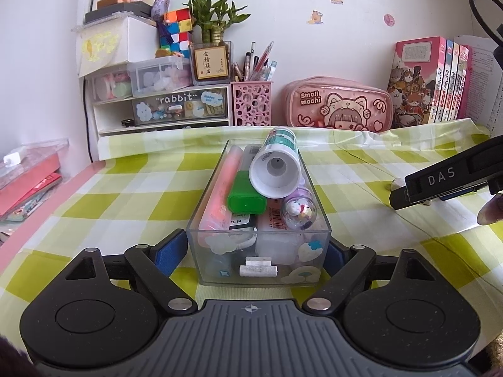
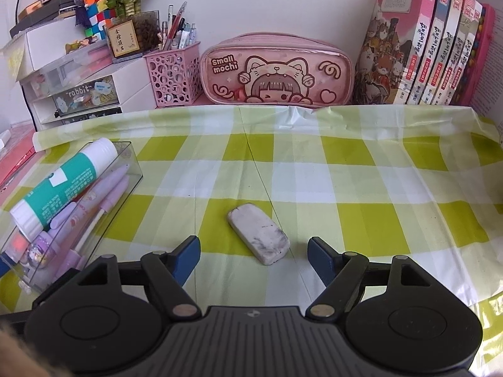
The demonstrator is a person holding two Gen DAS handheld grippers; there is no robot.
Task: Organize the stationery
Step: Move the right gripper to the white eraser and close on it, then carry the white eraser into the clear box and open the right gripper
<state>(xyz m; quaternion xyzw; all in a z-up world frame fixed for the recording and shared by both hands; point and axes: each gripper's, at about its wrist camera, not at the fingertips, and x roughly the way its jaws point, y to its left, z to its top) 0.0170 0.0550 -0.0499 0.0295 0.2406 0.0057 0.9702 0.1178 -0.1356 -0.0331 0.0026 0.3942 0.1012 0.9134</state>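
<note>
A clear plastic box (image 1: 201, 238) stands on the green checked cloth. It holds a glue stick (image 1: 276, 166), a green-capped marker (image 1: 246, 199), a pink pen and other stationery. My left gripper (image 1: 254, 253) has its blue pads against both sides of the box's near end. The box also shows at the left of the right wrist view (image 2: 130, 163). A dirty white eraser (image 2: 258, 234) lies on the cloth just ahead of my right gripper (image 2: 254, 248), which is open and empty, its pads either side of the eraser and short of it.
Along the wall stand a white drawer organizer (image 1: 157, 106), a pink pen holder (image 2: 173, 75), a pink "Small mochi" pencil case (image 2: 276, 69) and a row of books (image 2: 433, 47). The right gripper's body (image 1: 449, 179) shows at the right edge of the left wrist view.
</note>
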